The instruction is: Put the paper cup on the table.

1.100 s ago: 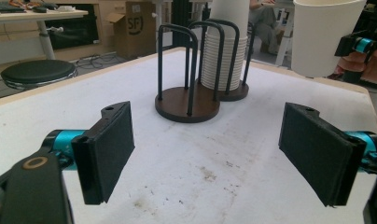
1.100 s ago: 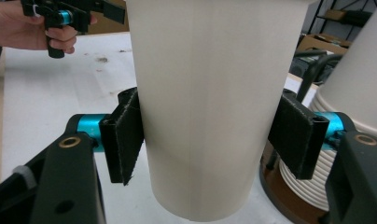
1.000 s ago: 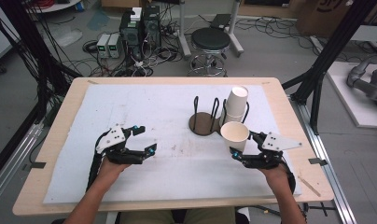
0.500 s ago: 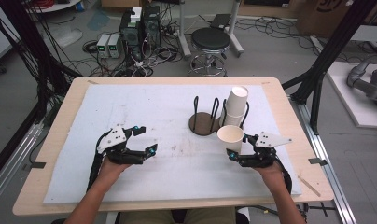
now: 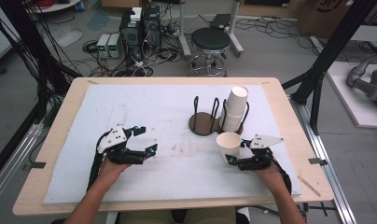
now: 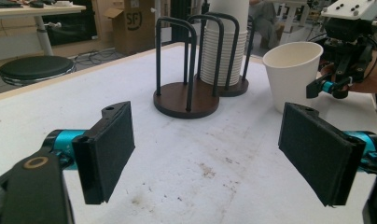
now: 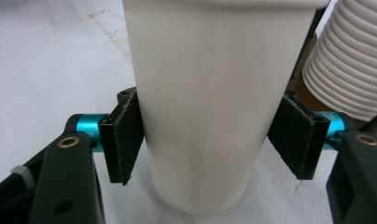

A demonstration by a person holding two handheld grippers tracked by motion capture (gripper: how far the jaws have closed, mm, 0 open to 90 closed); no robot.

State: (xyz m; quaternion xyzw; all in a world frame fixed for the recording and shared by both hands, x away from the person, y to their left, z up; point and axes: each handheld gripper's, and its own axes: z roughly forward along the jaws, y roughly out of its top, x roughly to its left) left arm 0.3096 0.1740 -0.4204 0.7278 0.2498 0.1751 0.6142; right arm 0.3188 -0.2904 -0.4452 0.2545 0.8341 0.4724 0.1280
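The right hand-held gripper [image 5: 233, 157] clamps a single white paper cup [image 5: 228, 145], its two black pads pressed against the cup's opposite sides in the right gripper view. The cup stands upright with its mouth up, its base at or just above the white mat [image 5: 168, 116] covering the table [image 5: 60, 112]; contact cannot be told. At about one o'clock from the cup, close by, a stack of paper cups [image 5: 234, 108] sits in the dark cup holder [image 5: 206, 122]. The left hand-held gripper [image 5: 145, 140] hovers at nine o'clock, well apart, jaws spread wide and holding nothing.
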